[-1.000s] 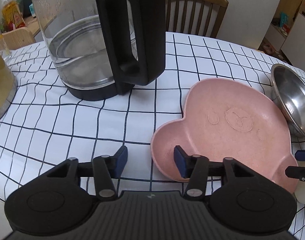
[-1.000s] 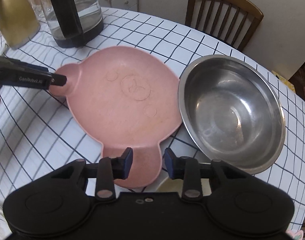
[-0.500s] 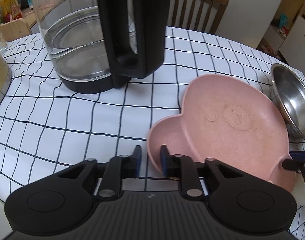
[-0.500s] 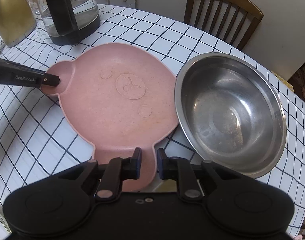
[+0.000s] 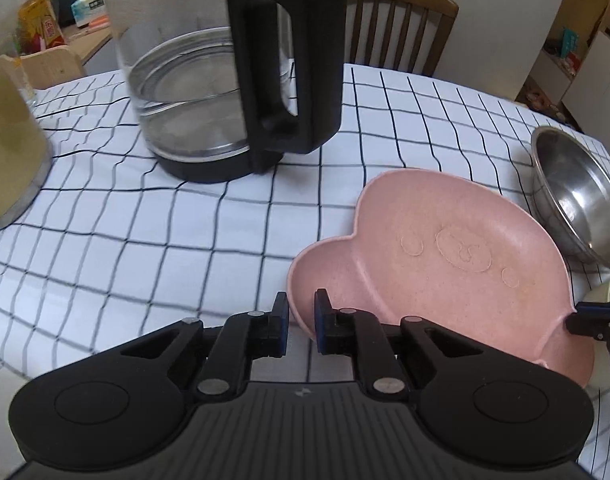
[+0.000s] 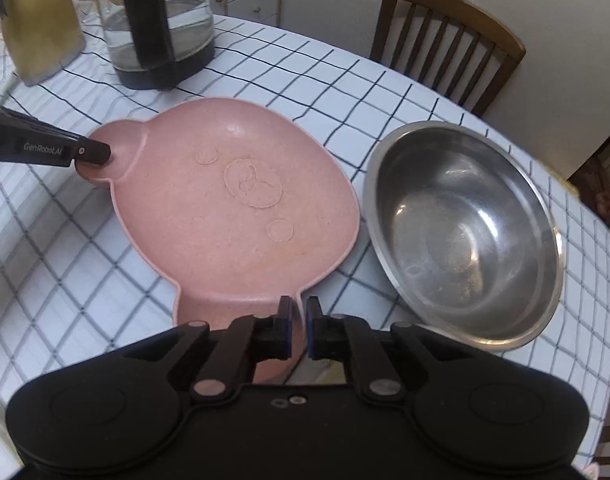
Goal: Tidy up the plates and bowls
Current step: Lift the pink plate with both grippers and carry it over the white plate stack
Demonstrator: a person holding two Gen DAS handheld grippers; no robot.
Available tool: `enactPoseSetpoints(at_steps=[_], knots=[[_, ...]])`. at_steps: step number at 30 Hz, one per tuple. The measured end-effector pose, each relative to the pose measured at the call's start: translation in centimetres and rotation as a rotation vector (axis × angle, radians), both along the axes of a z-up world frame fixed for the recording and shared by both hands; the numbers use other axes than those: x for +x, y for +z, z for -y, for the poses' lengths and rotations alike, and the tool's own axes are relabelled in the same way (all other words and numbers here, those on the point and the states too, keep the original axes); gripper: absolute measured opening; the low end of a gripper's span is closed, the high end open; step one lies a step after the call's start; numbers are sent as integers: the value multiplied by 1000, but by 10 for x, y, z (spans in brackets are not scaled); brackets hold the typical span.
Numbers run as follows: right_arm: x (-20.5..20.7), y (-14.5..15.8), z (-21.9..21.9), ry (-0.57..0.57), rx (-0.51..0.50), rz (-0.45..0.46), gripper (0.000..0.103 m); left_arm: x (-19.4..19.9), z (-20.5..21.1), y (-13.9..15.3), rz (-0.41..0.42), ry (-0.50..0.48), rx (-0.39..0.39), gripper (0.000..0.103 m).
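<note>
A pink bear-shaped plate [image 5: 445, 264] [image 6: 233, 208] is held over the checked tablecloth. My left gripper [image 5: 301, 322] is shut on the rim of one ear; its finger also shows in the right wrist view [image 6: 85, 152]. My right gripper [image 6: 299, 330] is shut on the rim of the other ear; it also shows at the right edge of the left wrist view [image 5: 597, 320]. A steel bowl [image 6: 465, 236] [image 5: 577, 196] sits just right of the plate. A pale bowl [image 5: 609, 292] peeks out beneath the plate's far ear.
A glass kettle with a black handle [image 5: 233, 80] [image 6: 157, 28] stands at the back left. A gold kettle [image 6: 37, 20] [image 5: 9, 160] stands left of it. A wooden chair [image 6: 449, 40] stands behind the round table [image 5: 105, 240].
Both grippers have closed from open onto the plate's two ears. The plate has tilted and risen slightly off the cloth.
</note>
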State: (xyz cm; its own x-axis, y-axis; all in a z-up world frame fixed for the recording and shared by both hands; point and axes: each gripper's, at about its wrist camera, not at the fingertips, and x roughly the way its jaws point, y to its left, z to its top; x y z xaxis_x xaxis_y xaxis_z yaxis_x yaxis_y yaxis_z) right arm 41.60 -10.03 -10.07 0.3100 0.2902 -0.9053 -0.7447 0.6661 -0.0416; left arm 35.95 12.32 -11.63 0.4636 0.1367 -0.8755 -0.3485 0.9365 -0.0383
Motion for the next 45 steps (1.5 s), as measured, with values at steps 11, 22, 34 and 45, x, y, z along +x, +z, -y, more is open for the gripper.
enactPoseSetpoints(at_steps=[11,22,34,45], knots=[[-64,37,13,66,44,23,7,-73,8,42,26,1,-8,11],[-141,66,35,88,57,66,7,-170,32,65,54,10,-16,12],[-220,69,56,88,42,88,7,-253,54,60,59,-16,-51,12],[-267,47,62,94,11,83,7,-293,66,39,38,-36,-49,12]])
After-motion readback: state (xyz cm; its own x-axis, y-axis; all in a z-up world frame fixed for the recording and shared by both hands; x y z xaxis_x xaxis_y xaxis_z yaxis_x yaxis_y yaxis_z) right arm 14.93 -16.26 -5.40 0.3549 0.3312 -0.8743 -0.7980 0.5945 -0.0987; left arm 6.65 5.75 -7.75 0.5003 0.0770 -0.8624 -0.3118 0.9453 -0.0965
